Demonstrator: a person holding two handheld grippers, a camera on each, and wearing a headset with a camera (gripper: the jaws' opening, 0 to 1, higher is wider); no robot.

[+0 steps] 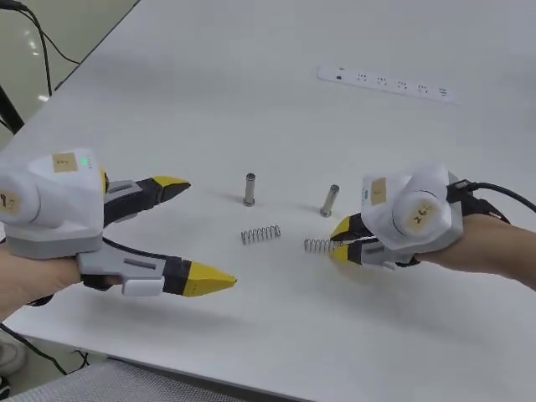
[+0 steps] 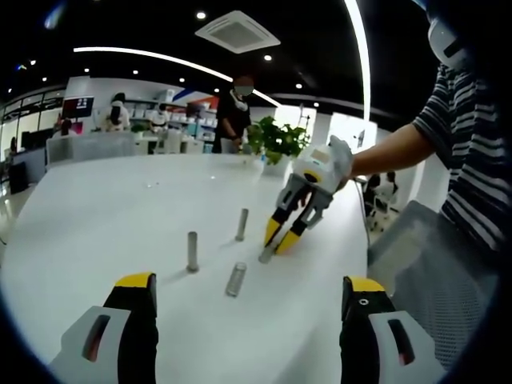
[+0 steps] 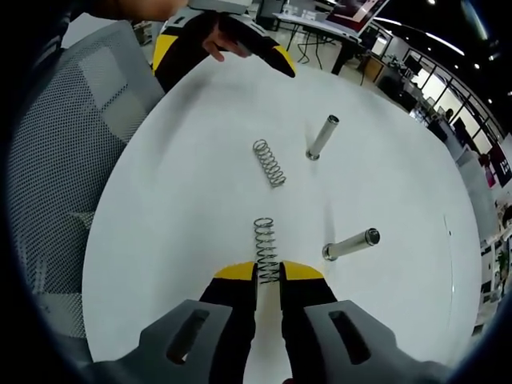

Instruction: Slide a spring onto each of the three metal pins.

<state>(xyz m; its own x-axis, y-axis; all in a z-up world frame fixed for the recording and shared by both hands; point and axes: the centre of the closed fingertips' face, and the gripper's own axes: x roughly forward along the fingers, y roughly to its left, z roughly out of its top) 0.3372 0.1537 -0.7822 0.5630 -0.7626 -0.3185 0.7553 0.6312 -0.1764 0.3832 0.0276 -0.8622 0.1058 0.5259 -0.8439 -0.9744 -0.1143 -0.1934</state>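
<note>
Metal pins: 2 in sight, the left pin (image 1: 249,189) and the right pin (image 1: 330,200), standing on end near each other on the white table (image 1: 251,84), both bare.
Springs: 2, both lying flat on the table on the near side of the pins.
Loose spring: (image 1: 260,234) lies just in front of the left pin, apart from both grippers.
Gripped spring: (image 1: 320,244) lies in front of the right pin, its right end between the jaws of the right gripper.
Right gripper: (image 1: 337,240) is almost closed, with 1 jaw on each side of that spring end; the rest of the coil sticks out past the tips onto the table.
Left gripper: (image 1: 209,233) has its jaws spread wide and holds nothing, hovering left of the loose spring.
Power strip: 1, white, (image 1: 388,85) on the far side of the table, well apart from the pins.
</note>
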